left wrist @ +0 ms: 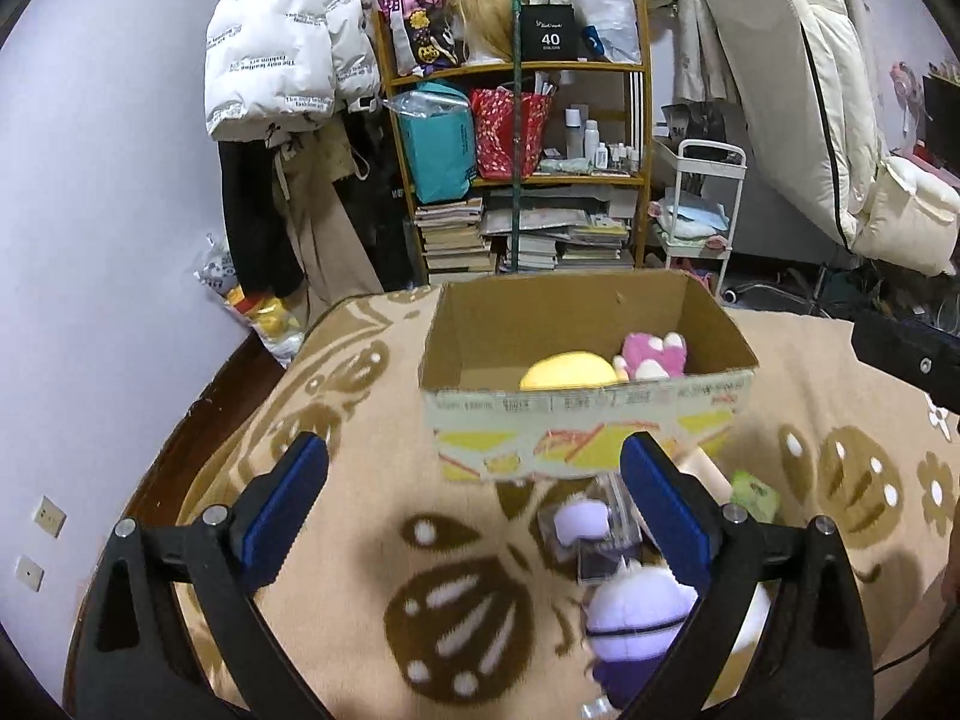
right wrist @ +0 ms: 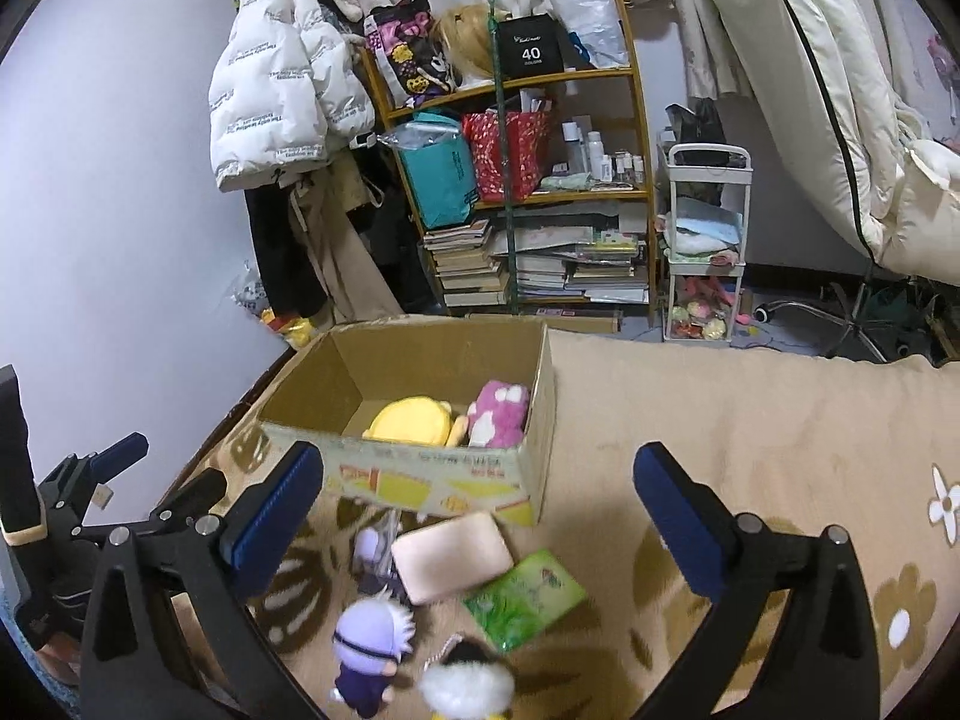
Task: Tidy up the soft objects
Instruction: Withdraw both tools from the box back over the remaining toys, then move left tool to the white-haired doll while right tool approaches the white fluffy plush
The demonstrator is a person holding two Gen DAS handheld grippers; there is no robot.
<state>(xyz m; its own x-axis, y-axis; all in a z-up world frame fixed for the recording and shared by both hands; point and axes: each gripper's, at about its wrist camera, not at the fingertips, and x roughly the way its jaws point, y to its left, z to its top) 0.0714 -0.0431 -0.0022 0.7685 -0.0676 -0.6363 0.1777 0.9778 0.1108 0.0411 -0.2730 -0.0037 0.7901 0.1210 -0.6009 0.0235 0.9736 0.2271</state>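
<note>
Both claws are standing released and empty — the left gripper (left wrist: 474,501) and right gripper (right wrist: 480,504) hovering before the cardboard box (right wrist: 420,480). A yellow plush (right wrist: 411,420) and pink plush (right wrist: 498,411) are lying inside the box — a white-haired doll (right wrist: 366,648) is lying just in front of it.

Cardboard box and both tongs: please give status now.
Left tongs open, empty. Right tongs open, empty. Cardboard box holds yellow plush and pink plush. Purple doll, green packet lie outside; path clear.

Readable print far beyond the tongs

The black box (right wrist: 530,49) on the shelf's top reads "40"; the white jacket (left wrist: 270,54) repeats "The only leading fashion art".
</note>
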